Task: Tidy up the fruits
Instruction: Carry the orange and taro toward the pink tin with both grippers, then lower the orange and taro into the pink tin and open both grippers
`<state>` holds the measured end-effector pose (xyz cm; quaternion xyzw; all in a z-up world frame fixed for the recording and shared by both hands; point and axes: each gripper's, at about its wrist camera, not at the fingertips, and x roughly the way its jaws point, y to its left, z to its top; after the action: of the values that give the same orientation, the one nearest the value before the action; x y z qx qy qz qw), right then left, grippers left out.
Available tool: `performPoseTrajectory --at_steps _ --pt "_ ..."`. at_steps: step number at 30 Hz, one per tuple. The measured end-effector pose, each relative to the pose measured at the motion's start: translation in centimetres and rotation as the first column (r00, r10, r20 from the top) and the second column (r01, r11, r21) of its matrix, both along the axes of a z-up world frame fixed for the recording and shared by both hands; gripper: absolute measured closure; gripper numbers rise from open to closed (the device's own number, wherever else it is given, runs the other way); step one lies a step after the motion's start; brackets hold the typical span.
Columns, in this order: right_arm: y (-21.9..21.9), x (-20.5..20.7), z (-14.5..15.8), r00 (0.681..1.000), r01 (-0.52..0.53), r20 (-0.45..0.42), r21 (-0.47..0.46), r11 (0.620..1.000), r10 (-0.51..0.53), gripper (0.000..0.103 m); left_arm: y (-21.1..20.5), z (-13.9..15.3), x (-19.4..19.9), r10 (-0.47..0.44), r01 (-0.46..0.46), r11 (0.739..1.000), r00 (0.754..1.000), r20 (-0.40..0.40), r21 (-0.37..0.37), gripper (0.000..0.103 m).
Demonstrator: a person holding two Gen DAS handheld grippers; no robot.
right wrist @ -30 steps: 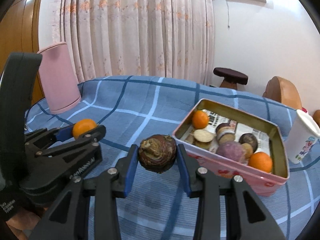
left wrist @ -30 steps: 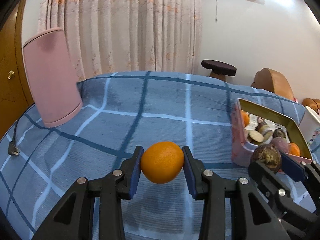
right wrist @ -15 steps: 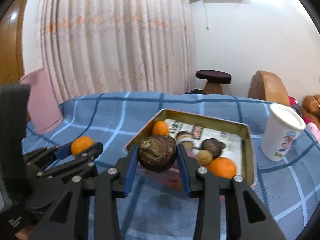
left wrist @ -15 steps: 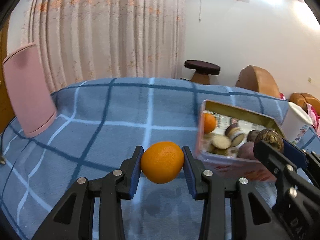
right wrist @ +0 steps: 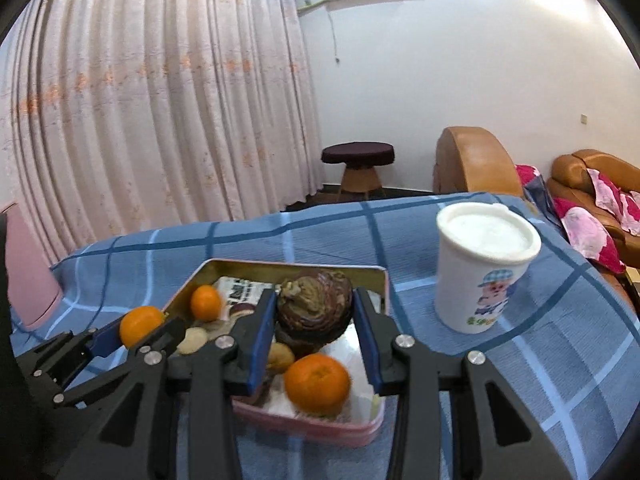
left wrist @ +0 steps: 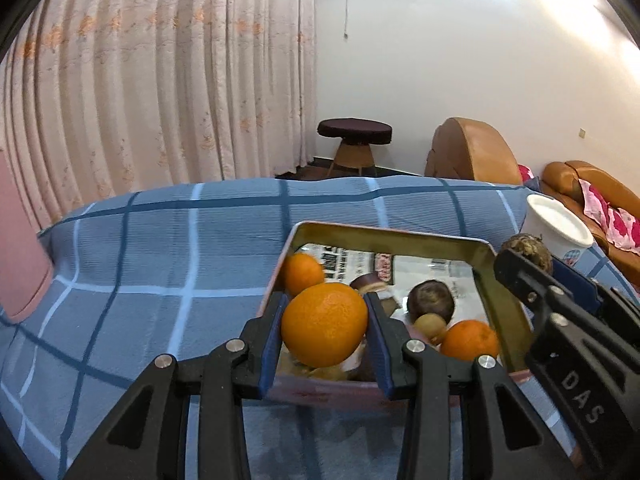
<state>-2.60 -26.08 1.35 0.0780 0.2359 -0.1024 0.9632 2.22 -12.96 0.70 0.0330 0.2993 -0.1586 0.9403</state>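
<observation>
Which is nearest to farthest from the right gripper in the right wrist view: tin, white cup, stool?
1. Tin: directly under the right gripper.
2. White cup: to the right, on the blue cloth.
3. Stool: far back, on the floor by the curtain.

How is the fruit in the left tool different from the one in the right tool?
The orange in the left tool is bright, smooth and evenly round. The brown fruit in the right tool is dark, wrinkled and lumpy. Both are clamped between blue pads, held over the tin.

Cup [right wrist: 486, 264] right of fruit tin [right wrist: 316, 426]
</observation>
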Motion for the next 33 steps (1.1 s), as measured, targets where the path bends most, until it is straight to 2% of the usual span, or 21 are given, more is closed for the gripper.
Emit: performPoseTrajectory --at_steps 13,21,25,28,33 --pt "-1.2 1.1 -0.1 1.0 0.016 -0.013 0.004 1.0 -0.016 0.062 -1.2 0.0 1.4 0.0 0.0 1.0 1.0 -0.015 0.002 0.063" --pt "-2.2 2.4 -0.1 1.0 0.013 -0.015 0.067 0.998 -0.012 0.062 -1.5 0.8 2.7 -0.015 0.013 0.998 0.999 -0.04 -0.054 0.063" --pt "-2.0 3.9 -0.9 0.997 -0.006 -0.074 0.069 0.998 0.011 0.062 -2.0 0.3 3.3 -0.008 0.008 1.0 0.999 -0.033 0.005 0.063" --pt "-1.8 4.4 -1.2 0.995 -0.025 -0.095 0.076 0.997 0.032 0.062 -1.8 -0.3 3.9 0.006 -0.005 1.0 0.998 -0.058 0.011 0.063" --pt "-2.1 4.9 -1.6 0.993 -0.028 -0.115 0.117 0.993 0.042 0.062 -2.0 -1.3 4.5 0.034 -0.03 0.997 0.997 -0.063 0.077 0.063"
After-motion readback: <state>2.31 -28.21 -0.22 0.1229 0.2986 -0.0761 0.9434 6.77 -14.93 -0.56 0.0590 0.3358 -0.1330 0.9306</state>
